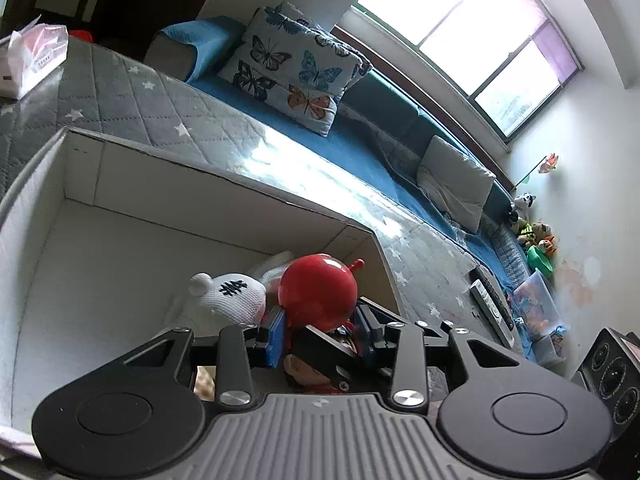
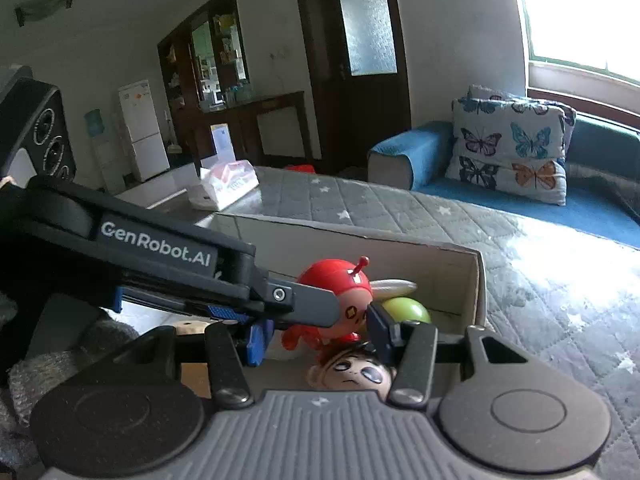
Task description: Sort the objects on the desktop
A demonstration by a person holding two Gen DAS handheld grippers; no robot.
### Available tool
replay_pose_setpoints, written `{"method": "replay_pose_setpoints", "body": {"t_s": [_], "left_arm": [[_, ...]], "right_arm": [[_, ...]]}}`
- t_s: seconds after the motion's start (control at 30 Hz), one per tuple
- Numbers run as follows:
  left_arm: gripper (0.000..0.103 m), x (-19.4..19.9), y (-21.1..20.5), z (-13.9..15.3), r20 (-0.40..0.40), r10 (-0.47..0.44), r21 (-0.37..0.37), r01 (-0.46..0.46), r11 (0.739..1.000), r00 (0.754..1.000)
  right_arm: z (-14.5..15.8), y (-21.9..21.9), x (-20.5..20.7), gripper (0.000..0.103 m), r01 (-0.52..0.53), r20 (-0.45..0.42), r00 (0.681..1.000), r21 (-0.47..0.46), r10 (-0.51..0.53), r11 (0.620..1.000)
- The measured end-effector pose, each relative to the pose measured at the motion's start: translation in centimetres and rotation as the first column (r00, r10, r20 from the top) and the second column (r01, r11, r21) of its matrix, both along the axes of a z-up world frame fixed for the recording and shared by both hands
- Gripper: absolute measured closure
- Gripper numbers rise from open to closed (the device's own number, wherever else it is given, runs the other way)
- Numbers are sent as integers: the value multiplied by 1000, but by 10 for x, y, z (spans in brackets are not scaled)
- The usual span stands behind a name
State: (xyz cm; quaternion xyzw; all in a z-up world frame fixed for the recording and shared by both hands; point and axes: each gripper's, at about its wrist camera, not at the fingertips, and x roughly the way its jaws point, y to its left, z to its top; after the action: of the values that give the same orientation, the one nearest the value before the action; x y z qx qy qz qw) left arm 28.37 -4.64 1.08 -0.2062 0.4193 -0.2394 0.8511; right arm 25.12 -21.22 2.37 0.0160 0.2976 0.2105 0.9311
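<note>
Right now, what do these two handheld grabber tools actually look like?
Each matte black gripper has a ribbed grey base plate flanked by two round black discs, black linkage bars with silver screws, and blue finger pads. The left gripper, seen from the side, carries white "GenRobot.AI" lettering. No cables or sleeves show.

We count one box [image 2: 478,280] holding four toys: one red figure [image 2: 340,280], one green ball [image 2: 408,309], one white plush [image 1: 232,296], and one doll head [image 2: 352,372] at 6 o'clock.
</note>
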Motion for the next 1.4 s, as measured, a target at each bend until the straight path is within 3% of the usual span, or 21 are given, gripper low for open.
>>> {"method": "replay_pose_setpoints", "body": {"t_s": [0.4,0.77,1.0,1.4], "left_arm": [[63,-7,6,1,2,14,3,-14,1000,1000],[63,-54,15,23,99,29,66,-36,997,995],[63,-93,22,31,168,37,121,-58,991,985],[63,-146,23,18,180,32,229,-74,971,983]], "right_arm": [[-5,-6,-10,49,17,1,1000,-15,-17,1000],[11,-11,-49,26,41,37,998,-28,-40,999],[18,-13,-86,20,65,62,996,-12,-64,998],[12,-13,-140,4,106,67,992,0,-106,994]]}}
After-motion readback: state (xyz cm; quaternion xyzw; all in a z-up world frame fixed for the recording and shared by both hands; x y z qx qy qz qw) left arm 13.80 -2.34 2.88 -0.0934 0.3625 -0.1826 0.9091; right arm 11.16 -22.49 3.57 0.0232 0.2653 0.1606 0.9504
